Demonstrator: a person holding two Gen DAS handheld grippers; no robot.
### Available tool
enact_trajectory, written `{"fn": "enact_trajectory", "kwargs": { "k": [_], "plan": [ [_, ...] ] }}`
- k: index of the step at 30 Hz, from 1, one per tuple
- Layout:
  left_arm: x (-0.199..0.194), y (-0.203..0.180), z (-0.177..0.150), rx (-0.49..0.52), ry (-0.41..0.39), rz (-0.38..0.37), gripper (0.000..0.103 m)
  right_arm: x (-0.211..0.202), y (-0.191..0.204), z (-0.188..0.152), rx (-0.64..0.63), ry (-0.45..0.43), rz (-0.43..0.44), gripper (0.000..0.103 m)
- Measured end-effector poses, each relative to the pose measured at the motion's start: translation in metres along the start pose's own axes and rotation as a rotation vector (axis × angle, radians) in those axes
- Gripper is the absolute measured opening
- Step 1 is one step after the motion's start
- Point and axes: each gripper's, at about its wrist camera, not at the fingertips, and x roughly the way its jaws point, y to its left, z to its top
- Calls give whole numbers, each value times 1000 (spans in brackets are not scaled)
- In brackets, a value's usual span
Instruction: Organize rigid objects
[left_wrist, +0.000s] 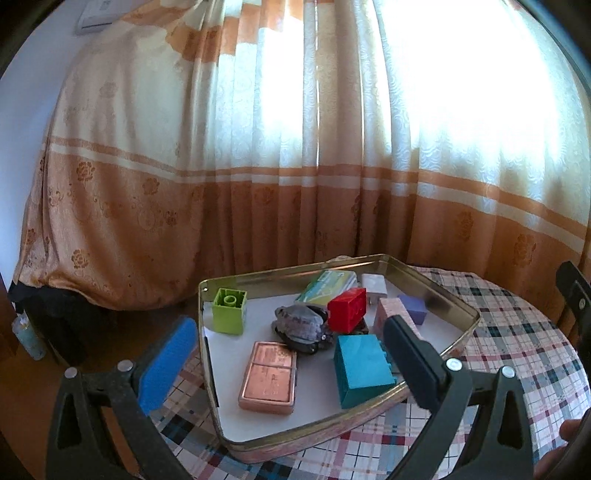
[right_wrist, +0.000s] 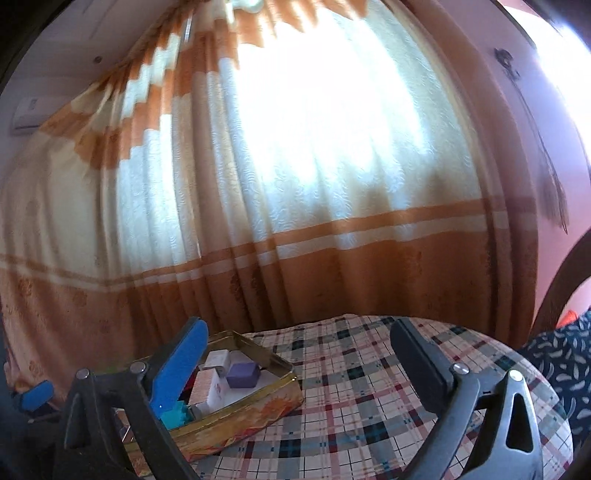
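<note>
A shallow gold-rimmed tin (left_wrist: 373, 411) sits on a plaid-clothed table. Inside lie a lime green brick (left_wrist: 229, 310), a red brick (left_wrist: 347, 308), a teal brick (left_wrist: 360, 373), a copper-coloured flat case (left_wrist: 267, 376), a dark grey lump (left_wrist: 301, 321), a purple block (left_wrist: 415, 308), a pink box (left_wrist: 389, 310), a white plug (left_wrist: 373, 284) and a green-white packet (left_wrist: 325, 286). My left gripper (left_wrist: 288, 325) hangs open over the tin's near side, holding nothing. My right gripper (right_wrist: 299, 326) is open wide over bare cloth, to the right of the tin (right_wrist: 258, 406); the purple block (right_wrist: 242, 374) and teal brick (right_wrist: 177, 410) show there.
An orange and cream curtain (left_wrist: 295, 166) hangs close behind the round table (right_wrist: 369, 406). The table's curved edge runs along the right. A bottle (left_wrist: 27, 338) stands on the floor at left. A person's hand (left_wrist: 569, 432) shows at lower right. Dark patterned fabric (right_wrist: 565, 365) lies beyond the table's right edge.
</note>
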Motion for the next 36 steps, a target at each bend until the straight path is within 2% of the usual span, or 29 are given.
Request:
{"fn": "enact_trajectory", "kwargs": {
  "k": [7, 36],
  "plan": [
    [0, 2, -1, -14, 8, -3, 103, -5, 5, 0, -19, -17, -4, 101],
    [-10, -13, -4, 61, -10, 16, 103, -16, 21, 0, -106, -75, -17, 102]
  ]
}}
